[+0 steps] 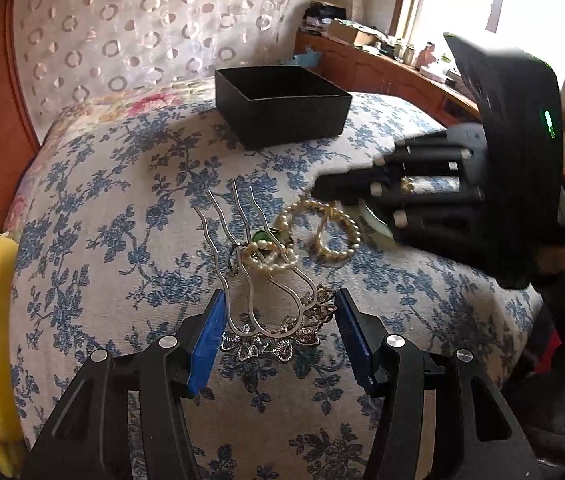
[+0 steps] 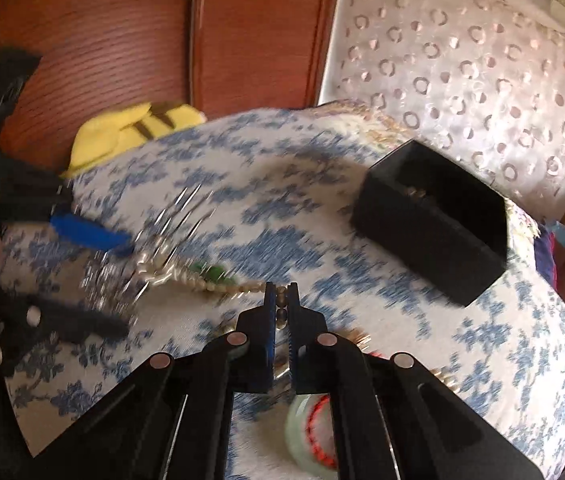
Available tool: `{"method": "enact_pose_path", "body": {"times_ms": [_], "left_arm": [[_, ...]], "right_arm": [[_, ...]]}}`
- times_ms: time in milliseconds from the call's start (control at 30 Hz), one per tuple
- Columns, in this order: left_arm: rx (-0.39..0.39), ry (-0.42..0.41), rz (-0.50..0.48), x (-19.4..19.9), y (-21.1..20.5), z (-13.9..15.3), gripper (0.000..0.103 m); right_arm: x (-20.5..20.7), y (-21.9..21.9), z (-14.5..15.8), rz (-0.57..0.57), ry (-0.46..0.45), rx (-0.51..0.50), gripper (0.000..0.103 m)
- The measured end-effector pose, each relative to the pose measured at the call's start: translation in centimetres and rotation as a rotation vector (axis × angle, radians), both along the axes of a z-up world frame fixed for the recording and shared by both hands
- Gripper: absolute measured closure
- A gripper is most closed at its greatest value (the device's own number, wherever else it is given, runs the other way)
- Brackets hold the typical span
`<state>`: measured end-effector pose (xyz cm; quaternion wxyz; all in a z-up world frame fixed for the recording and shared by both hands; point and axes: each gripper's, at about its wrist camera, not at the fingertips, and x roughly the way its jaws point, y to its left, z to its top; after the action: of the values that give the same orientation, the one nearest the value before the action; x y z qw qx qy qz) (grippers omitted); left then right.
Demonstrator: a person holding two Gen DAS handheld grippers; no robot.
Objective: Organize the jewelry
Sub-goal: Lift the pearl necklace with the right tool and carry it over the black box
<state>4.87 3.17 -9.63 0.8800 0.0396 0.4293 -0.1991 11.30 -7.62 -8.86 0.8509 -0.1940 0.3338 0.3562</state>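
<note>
The right tool (image 2: 281, 300) is clenched on a strand of small dark beads (image 2: 281, 313), which run between its blue pads. The left tool (image 1: 280, 320) stands released, half spread, its pads either side of a silver hair comb (image 1: 256, 280) lying on the flowered bed (image 1: 122, 216). Pearl bracelets (image 1: 322, 224) lie just beyond the comb; a black box (image 1: 282, 104) sits farther back.

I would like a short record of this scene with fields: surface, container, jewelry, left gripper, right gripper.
surface: bed cover with blue flowers
container: black box, lid off, behind the jewelry
jewelry: silver hair comb; pearl string in loops beside it
left gripper: open, fingers either side of the comb
right gripper: shut on a bead strand
</note>
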Motion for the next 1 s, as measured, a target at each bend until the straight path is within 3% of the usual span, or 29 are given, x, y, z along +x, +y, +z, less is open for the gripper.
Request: {"method": "enact_pose_path", "body": {"times_ms": [467, 800, 1000], "left_arm": [[0.008, -0.019, -0.107, -0.6, -2.6, 0.7, 0.051], [-0.005, -0.027, -0.102, -0.3, -2.7, 0.5, 0.051], [0.019, -0.078, -0.041, -0.1, -1.8, 0.6, 0.051]], "right_arm": [[1.9, -0.8, 4.1, -0.046, -0.082, 0.087, 0.097], [3.7, -0.6, 3.1, -0.083, -0.022, 0.112, 0.097], [3.5, -1.1, 1.2, -0.091, 0.037, 0.027, 0.097]]}}
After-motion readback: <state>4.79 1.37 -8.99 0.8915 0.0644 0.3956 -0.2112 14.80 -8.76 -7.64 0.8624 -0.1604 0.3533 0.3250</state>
